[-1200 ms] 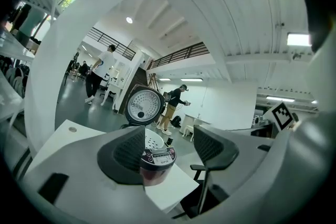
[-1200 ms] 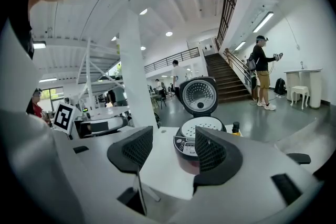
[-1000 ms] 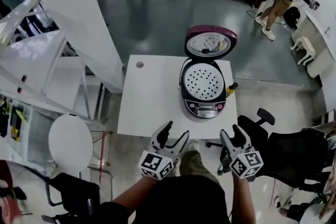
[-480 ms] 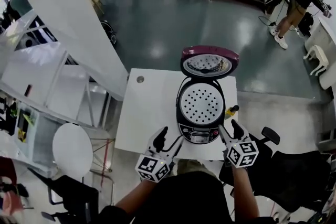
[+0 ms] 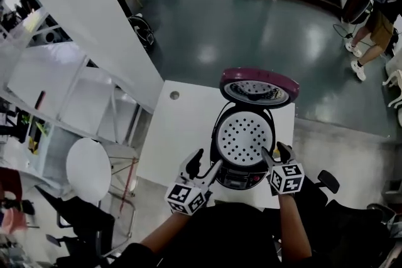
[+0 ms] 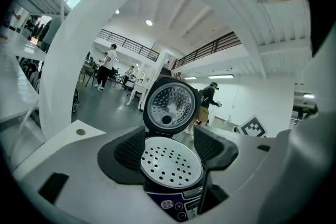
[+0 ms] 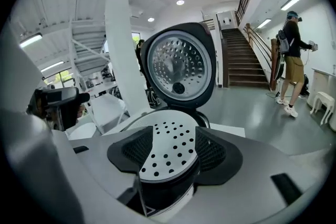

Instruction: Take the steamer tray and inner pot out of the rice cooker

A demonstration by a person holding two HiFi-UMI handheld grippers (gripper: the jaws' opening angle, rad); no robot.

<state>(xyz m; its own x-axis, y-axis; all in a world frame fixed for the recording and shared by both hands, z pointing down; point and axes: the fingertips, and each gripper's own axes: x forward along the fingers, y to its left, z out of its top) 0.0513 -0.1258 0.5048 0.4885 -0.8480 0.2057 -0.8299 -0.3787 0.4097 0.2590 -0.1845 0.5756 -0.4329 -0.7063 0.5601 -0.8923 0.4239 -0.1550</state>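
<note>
Both grippers have drawn closer to the rice cooker (image 5: 244, 150) than a second ago. Its perforated steamer tray (image 5: 245, 137) sits in the cooker's mouth (the inner pot is hidden beneath it), with the lid (image 5: 259, 90) raised behind. The left gripper (image 5: 208, 160) is at the cooker's front-left and the right gripper (image 5: 276, 152) at its front-right, each with jaws spread and gripping nothing. A white table (image 5: 179, 135) is under the cooker.

The steamer tray (image 5: 245, 138) covers the rice cooker (image 5: 240, 179), hiding its inside.
</note>
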